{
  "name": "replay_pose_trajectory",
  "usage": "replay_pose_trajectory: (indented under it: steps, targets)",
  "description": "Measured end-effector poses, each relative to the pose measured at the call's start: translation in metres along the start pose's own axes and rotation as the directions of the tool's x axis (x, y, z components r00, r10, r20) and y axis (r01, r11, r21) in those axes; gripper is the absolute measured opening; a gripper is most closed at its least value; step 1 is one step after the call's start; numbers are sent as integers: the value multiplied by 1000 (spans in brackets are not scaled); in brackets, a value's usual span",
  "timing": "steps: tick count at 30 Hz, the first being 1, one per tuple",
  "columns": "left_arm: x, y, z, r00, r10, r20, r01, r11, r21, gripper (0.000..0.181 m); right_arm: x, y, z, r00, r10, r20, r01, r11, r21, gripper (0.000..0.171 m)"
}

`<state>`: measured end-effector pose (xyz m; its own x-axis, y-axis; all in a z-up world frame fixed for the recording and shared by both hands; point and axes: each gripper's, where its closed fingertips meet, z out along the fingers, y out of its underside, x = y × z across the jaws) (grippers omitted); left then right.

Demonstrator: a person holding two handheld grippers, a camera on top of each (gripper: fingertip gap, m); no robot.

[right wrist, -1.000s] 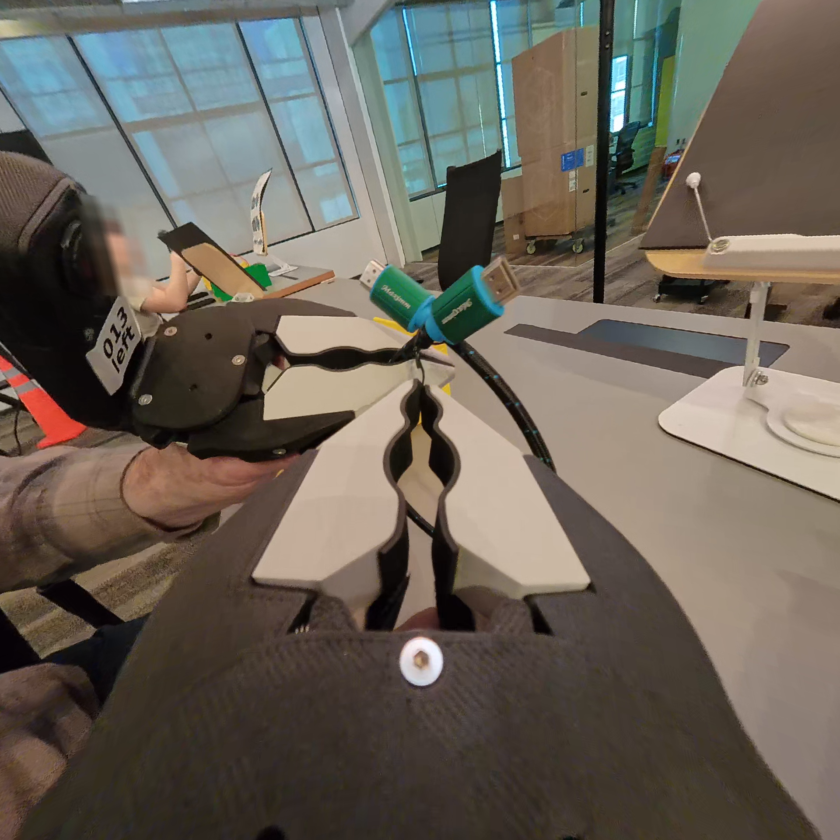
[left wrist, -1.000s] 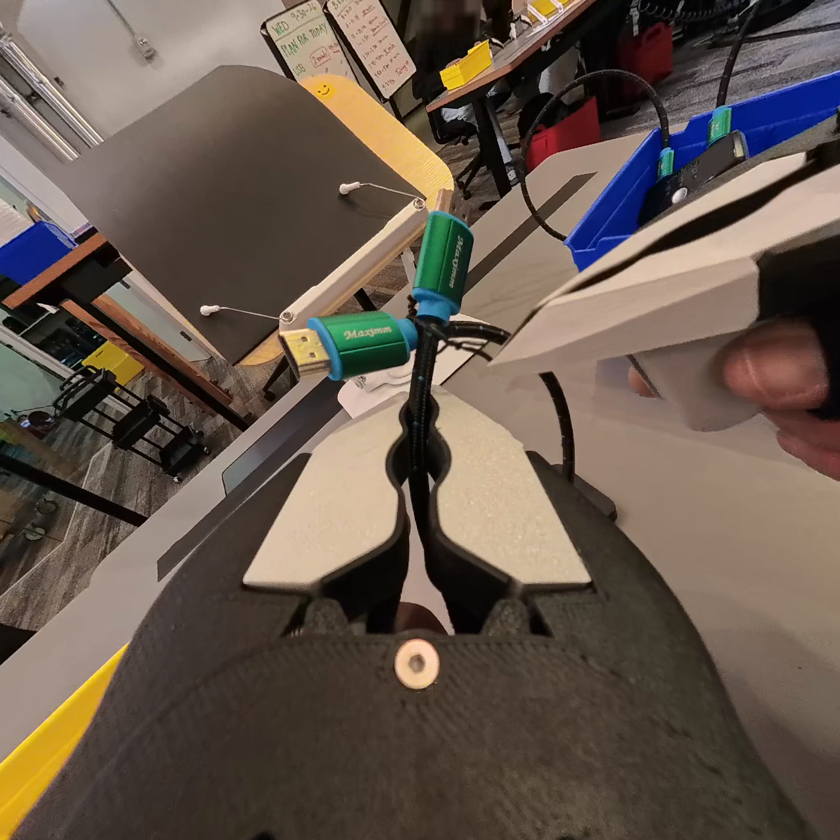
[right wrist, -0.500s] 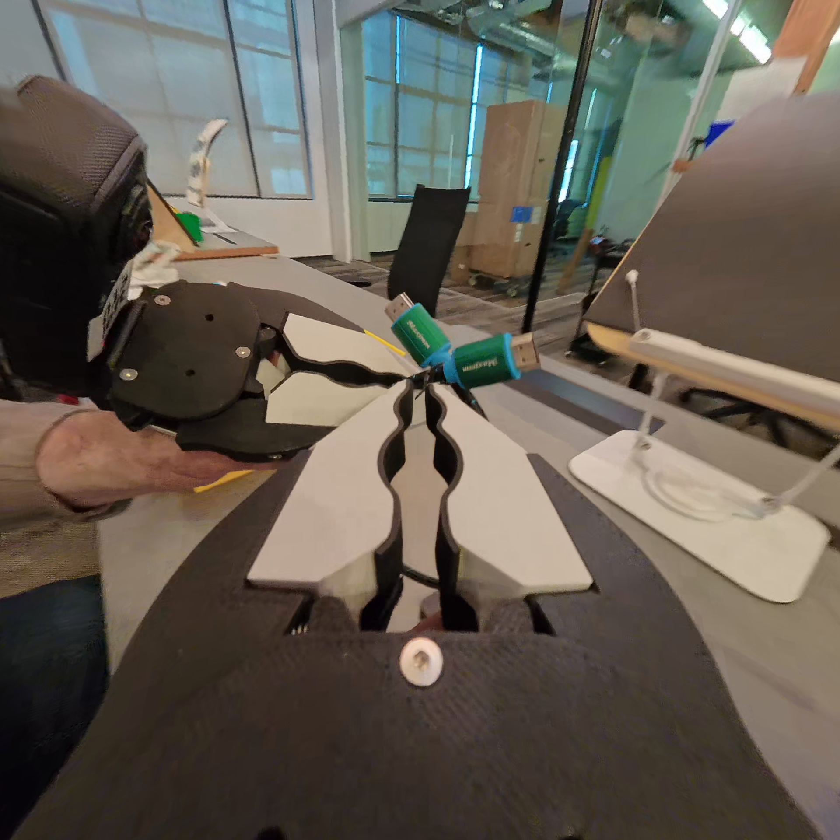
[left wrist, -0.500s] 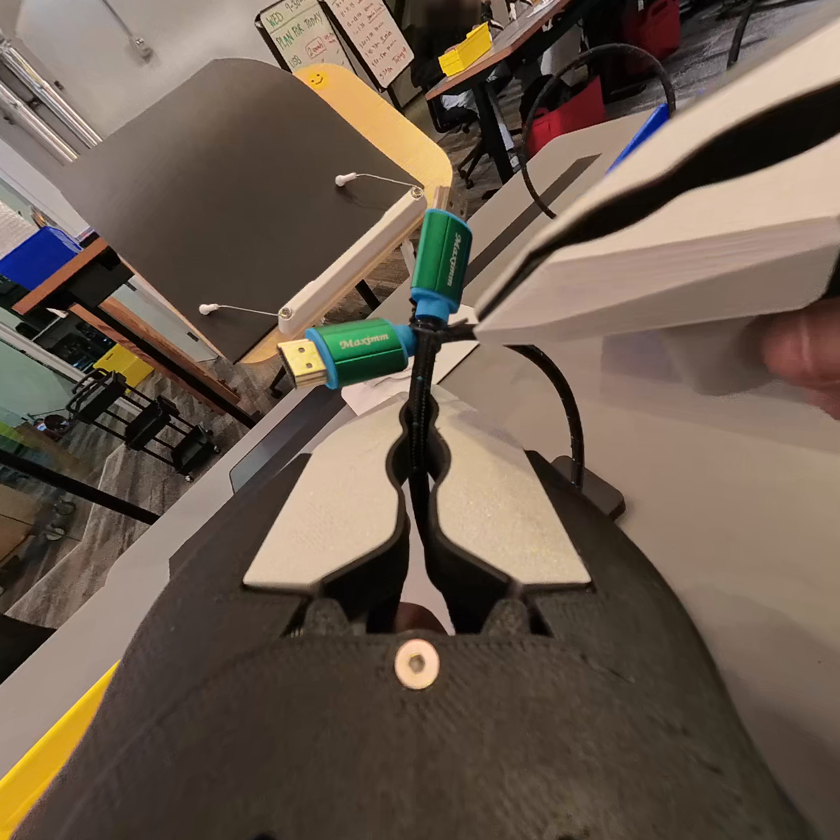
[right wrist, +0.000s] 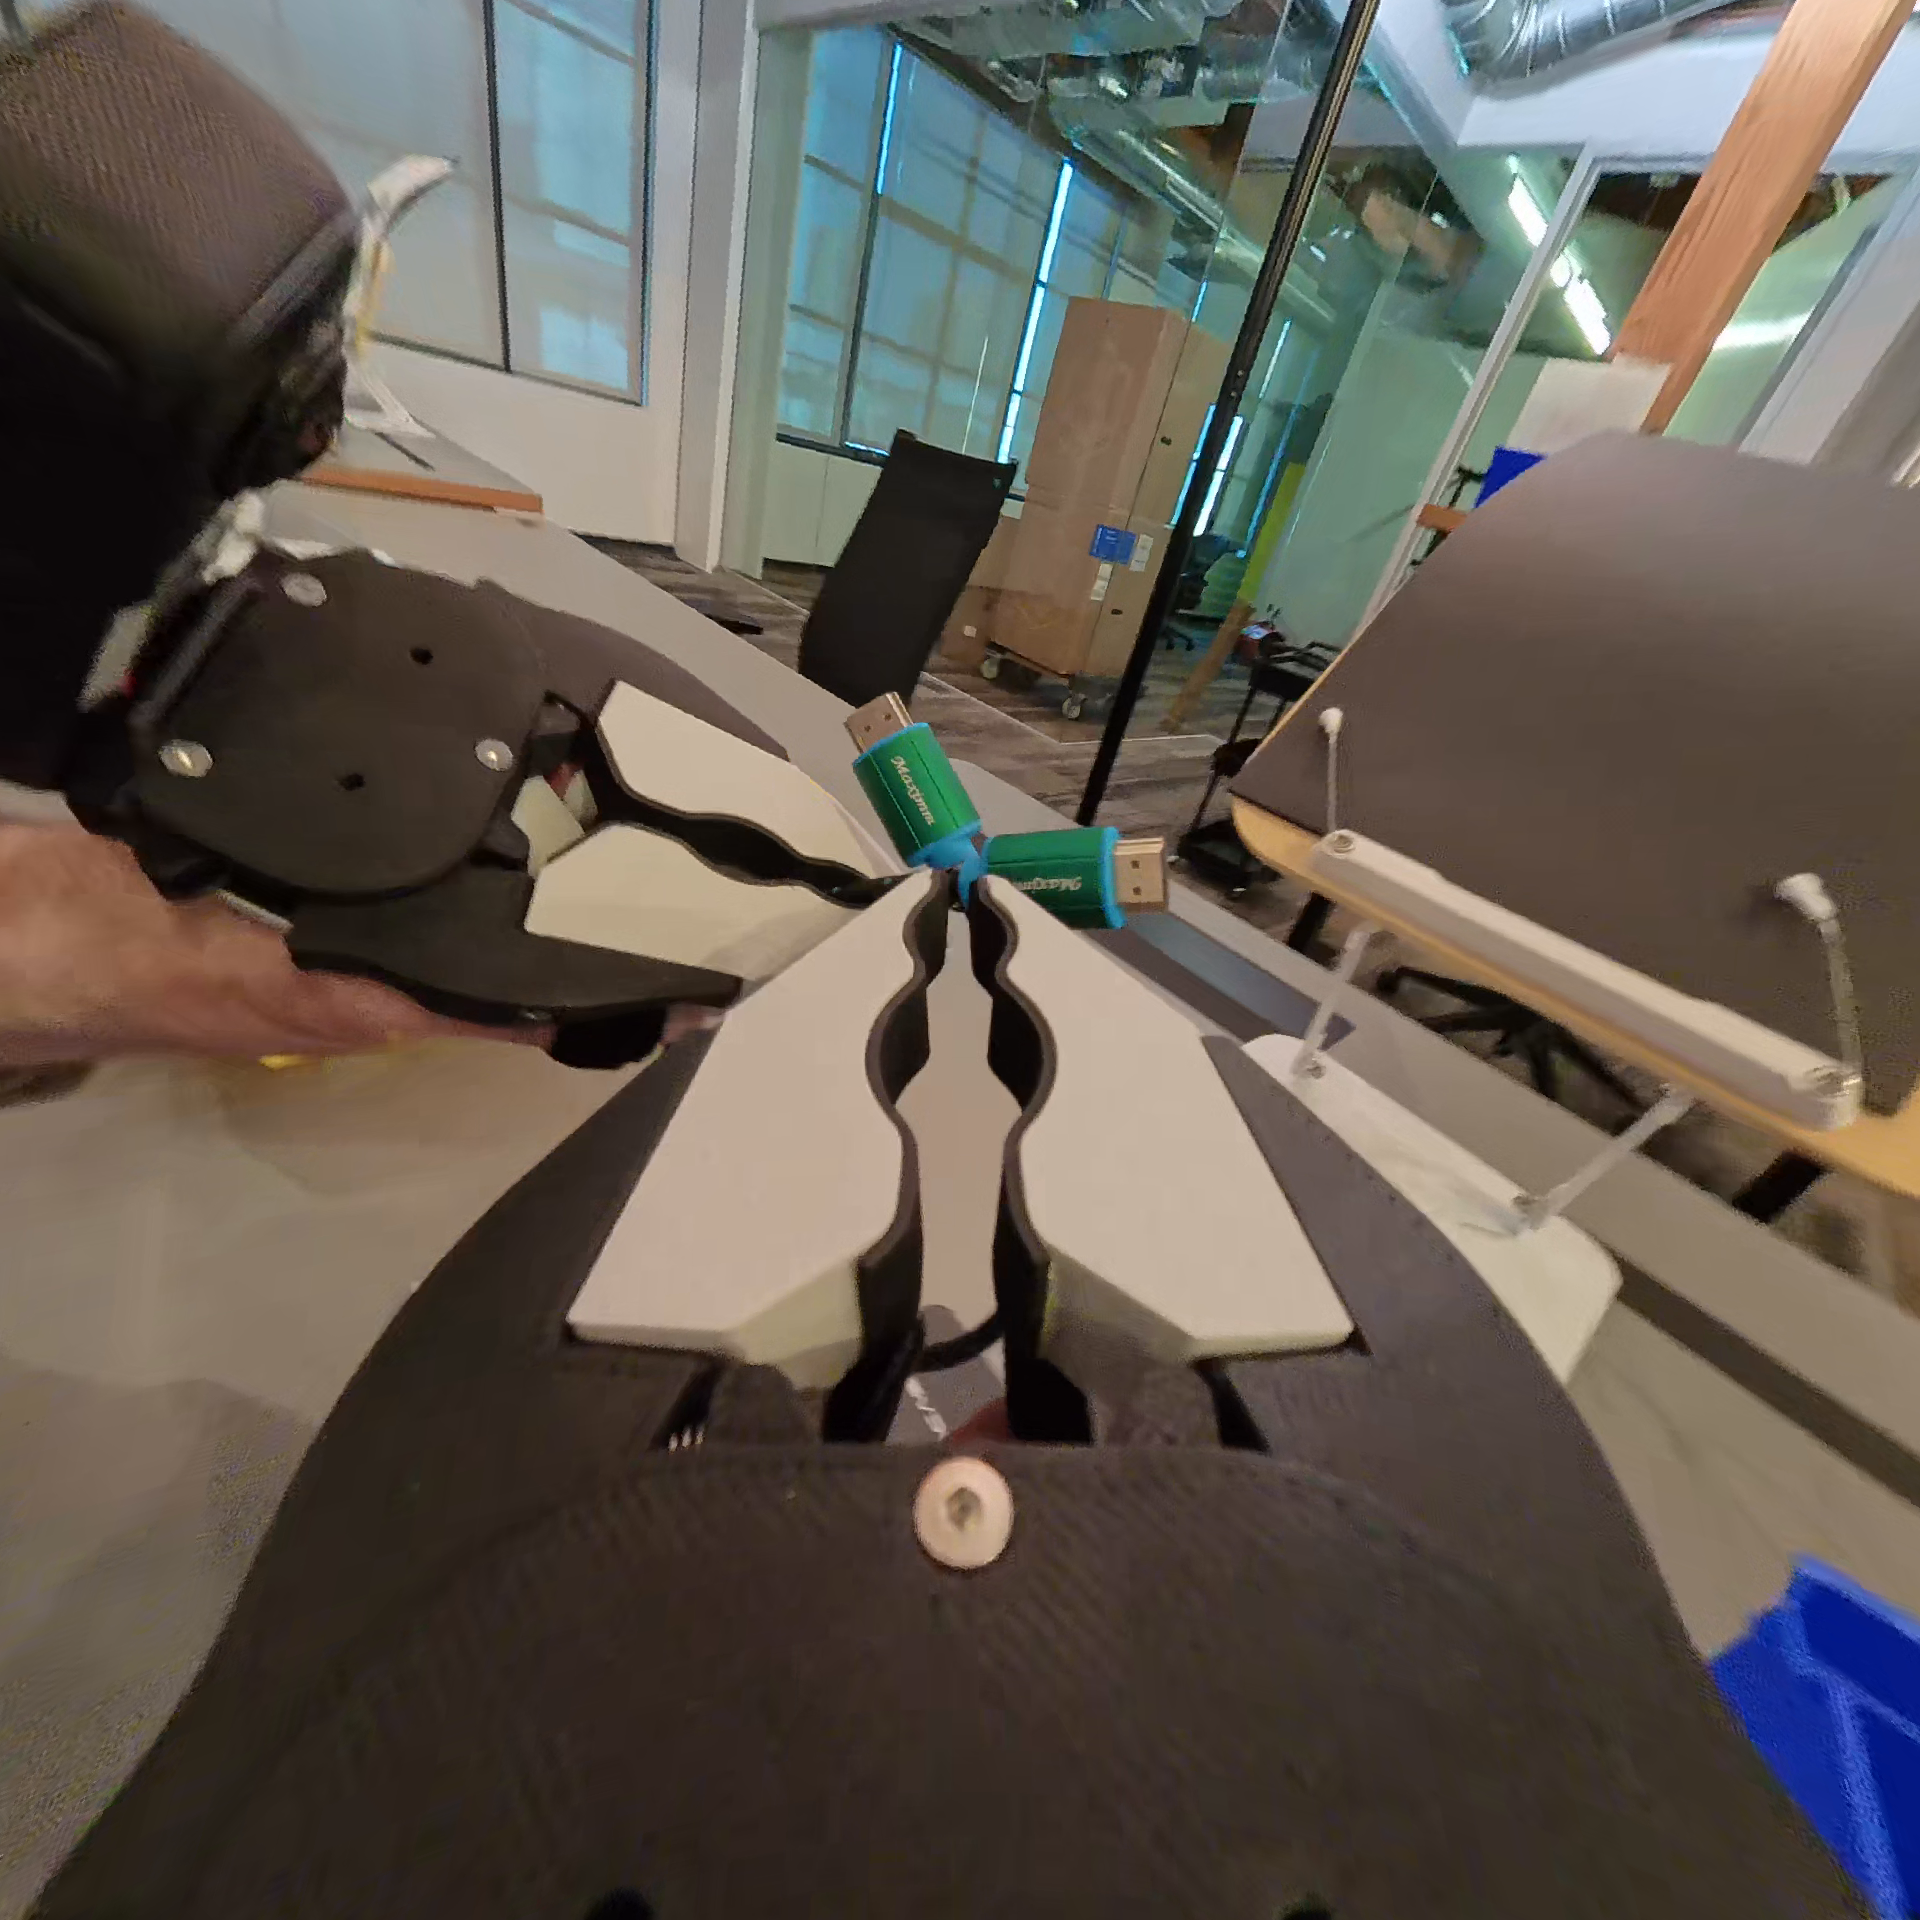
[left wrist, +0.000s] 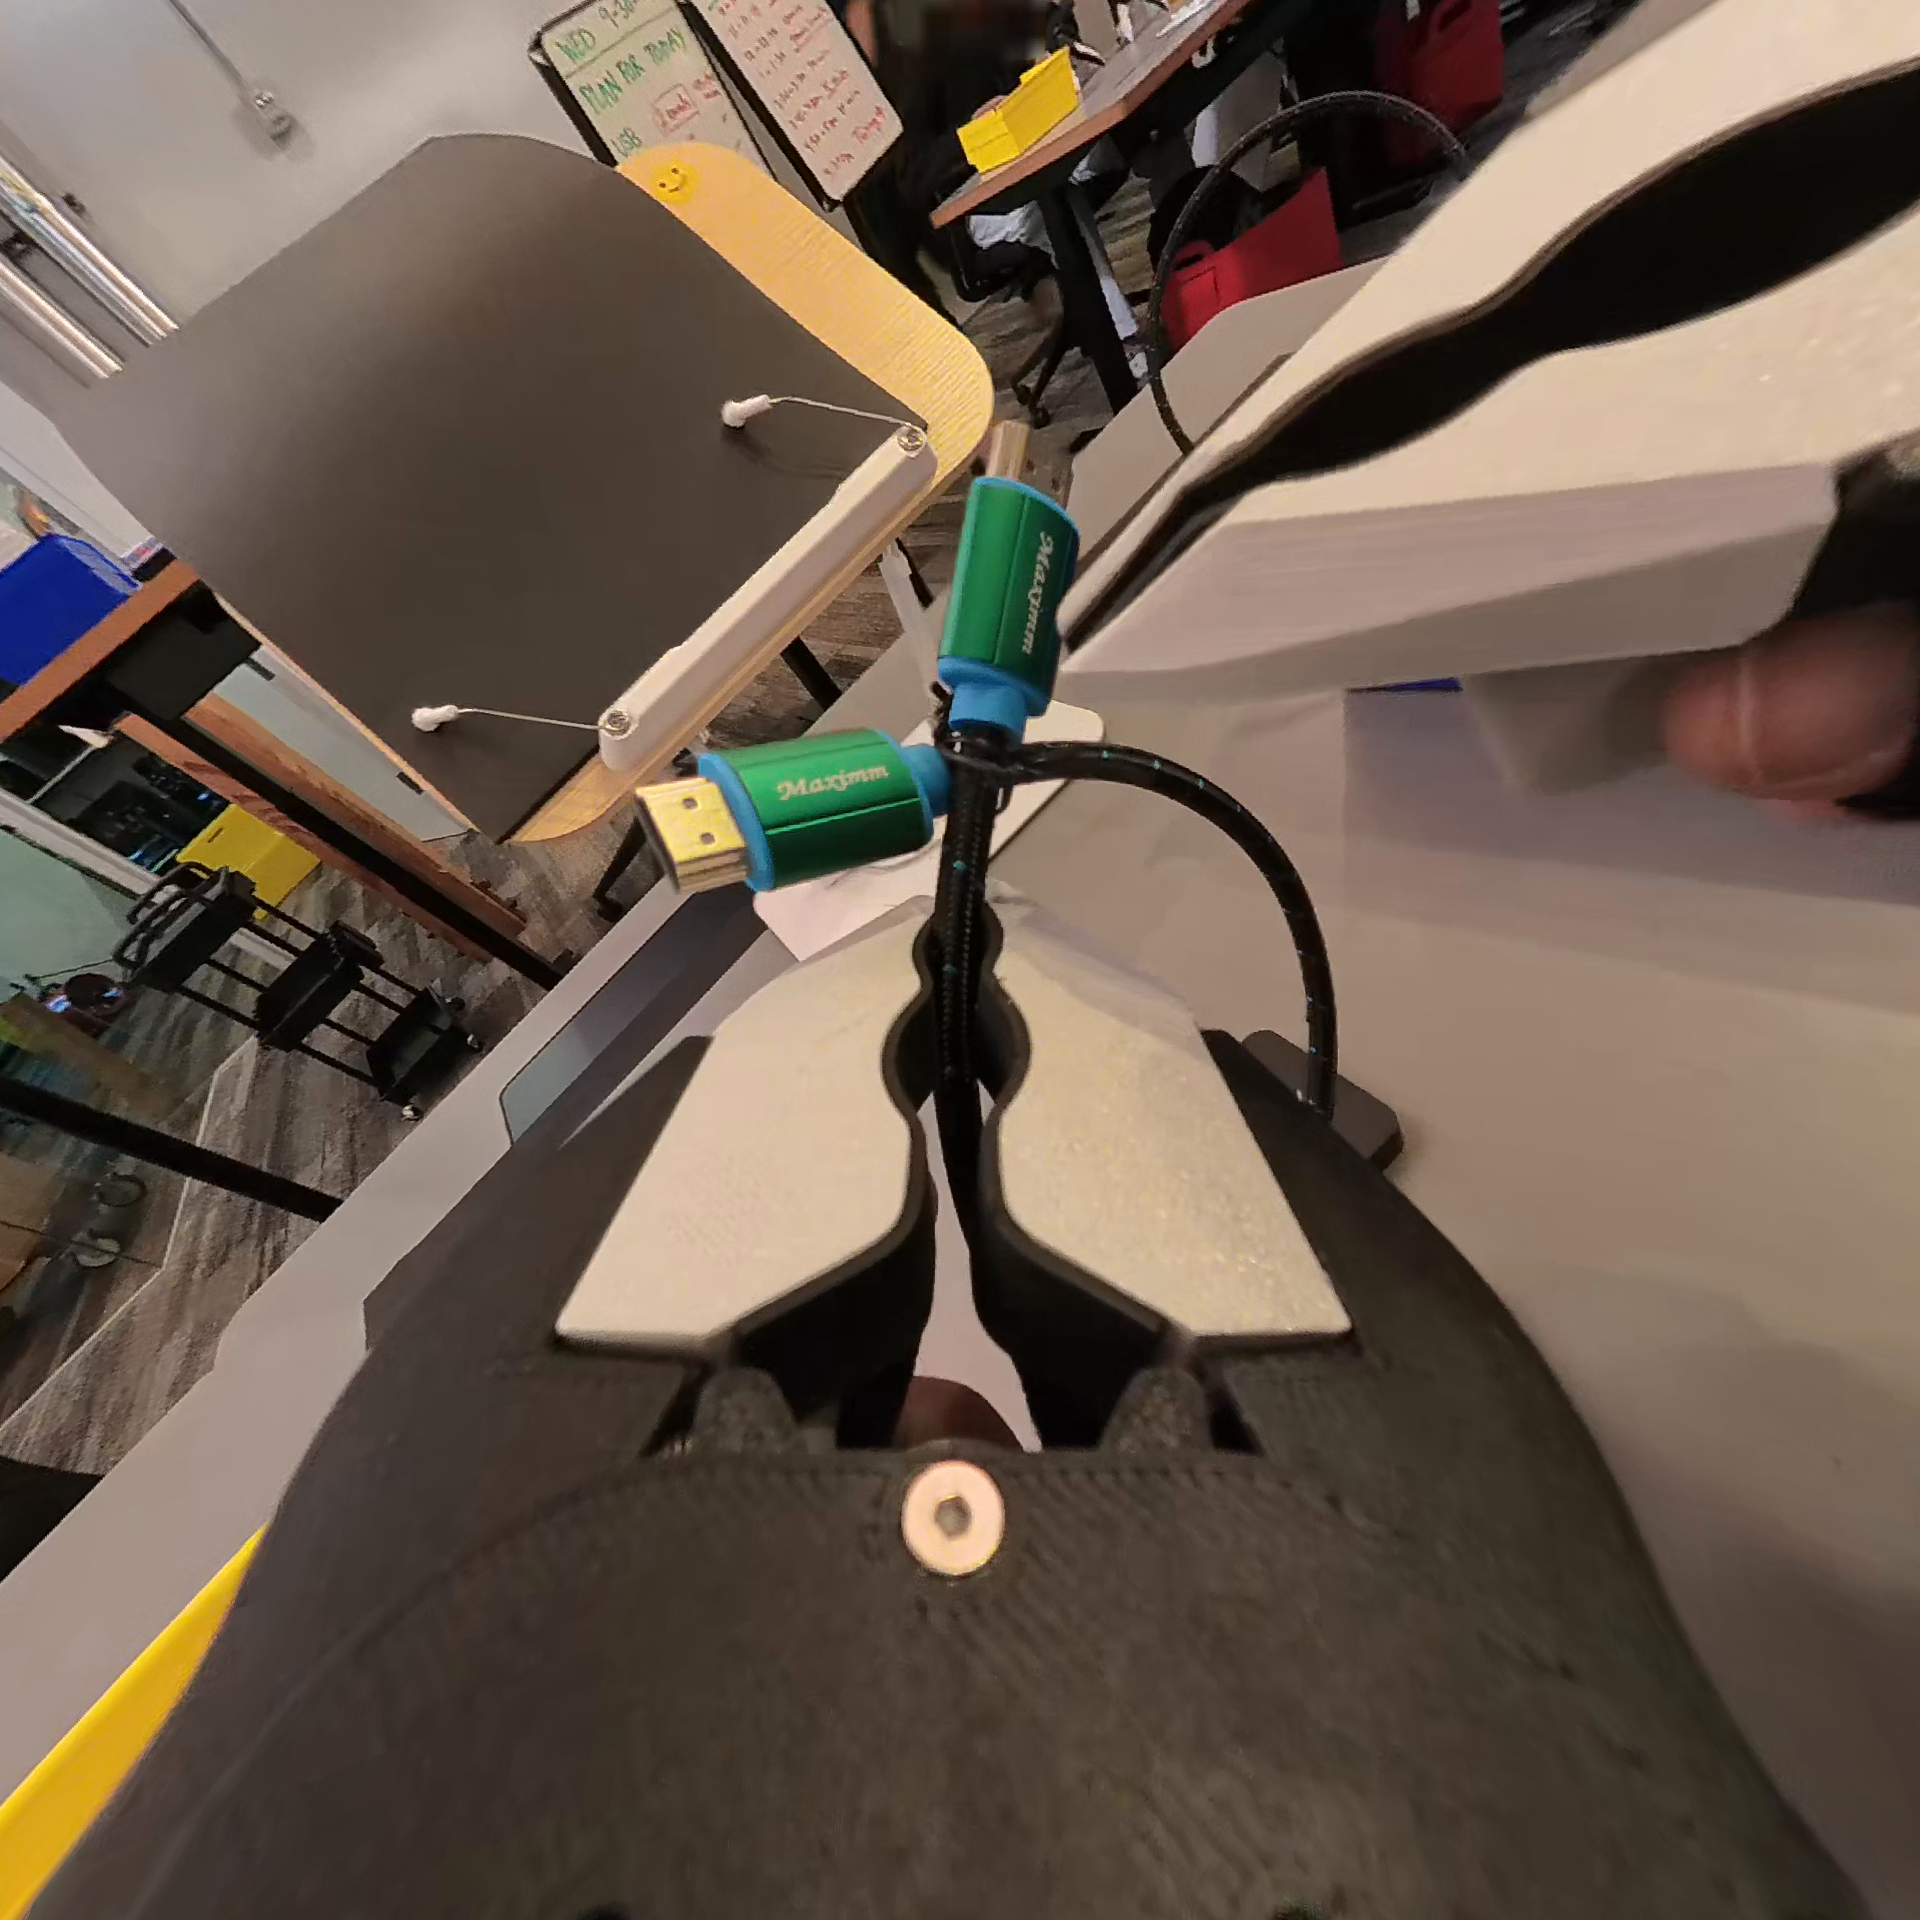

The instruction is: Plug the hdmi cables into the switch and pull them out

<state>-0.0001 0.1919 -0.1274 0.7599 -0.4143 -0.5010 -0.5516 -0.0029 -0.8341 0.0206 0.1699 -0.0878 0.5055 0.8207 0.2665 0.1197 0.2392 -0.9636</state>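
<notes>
Grey table (right wrist: 208, 1247) in glass-walled office; braided cable (left wrist: 961, 997) clamped by left gripper (left wrist: 954, 935); right gripper (right wrist: 961, 904) nearly closed at plugs (right wrist: 914, 795), grip unclear.

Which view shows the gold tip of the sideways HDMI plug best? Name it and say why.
The left wrist view: the gold tip faces the camera, large and sharp, with its slots visible. The right wrist view shows that tip smaller and farther off, pointing right, past the right claw.
</notes>
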Motion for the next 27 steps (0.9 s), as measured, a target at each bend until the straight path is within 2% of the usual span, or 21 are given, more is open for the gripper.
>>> replay_pose_trajectory:
  steps: [4,8,13,19,27]
  targets:
    - [7,1,-1,993,-10,-119,6,999,-31,0,2,-2,-4,978,-206,-29,206,978,-8,2]
    - [5,8,-4,974,-40,-222,17,994,-104,0,-9,2,-3,934,-358,3,358,933,-17,3]
    - [0,13,-10,958,-48,-283,7,990,-144,0,-11,12,-1,878,-479,2,478,877,-54,5]
    - [9,19,-17,928,-21,-372,-54,980,-191,0,-22,14,1,771,-636,21,636,770,-53,10]
    - [21,21,-23,897,-25,-442,-81,972,-220,0,-33,18,2,704,-708,45,710,703,-41,7]
